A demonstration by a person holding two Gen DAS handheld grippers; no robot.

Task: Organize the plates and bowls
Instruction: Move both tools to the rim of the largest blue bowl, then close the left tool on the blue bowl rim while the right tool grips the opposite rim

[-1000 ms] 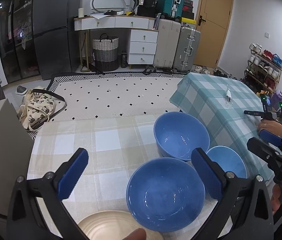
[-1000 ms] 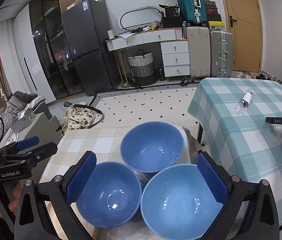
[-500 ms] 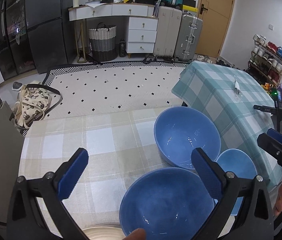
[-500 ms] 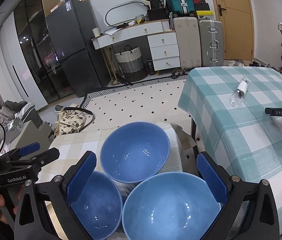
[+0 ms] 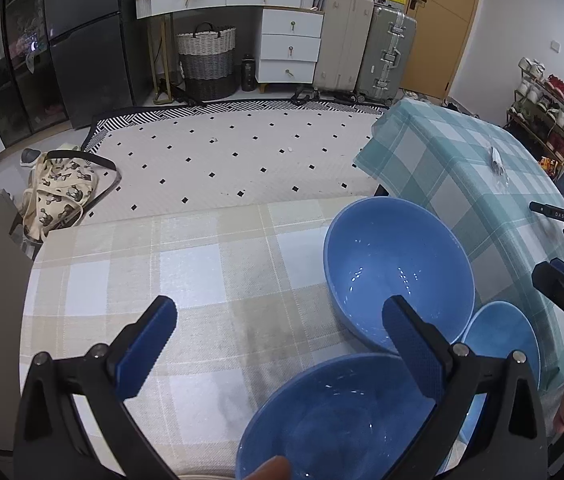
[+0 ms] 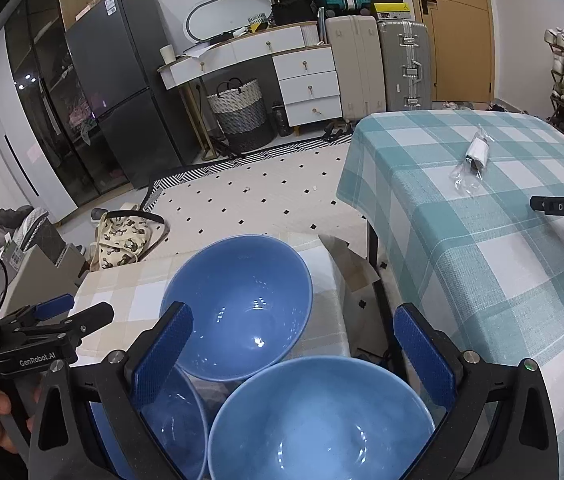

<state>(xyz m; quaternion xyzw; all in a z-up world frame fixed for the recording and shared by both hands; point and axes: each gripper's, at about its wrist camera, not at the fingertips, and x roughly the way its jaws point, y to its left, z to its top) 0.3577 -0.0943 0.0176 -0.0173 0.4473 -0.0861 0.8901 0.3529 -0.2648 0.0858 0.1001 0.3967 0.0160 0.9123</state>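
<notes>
Left gripper (image 5: 279,346): wide open, empty | right gripper (image 6: 292,350): wide open, empty | three bowls clustered, far bowl (image 6: 237,306) ahead of both.

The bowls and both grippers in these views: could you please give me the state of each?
Far bowl: upright, empty, on the beige checked cloth.
Near-left bowl: upright, empty.
Near-right bowl: upright, empty.
Left gripper: open, holding nothing.
Right gripper: open, holding nothing.
</notes>
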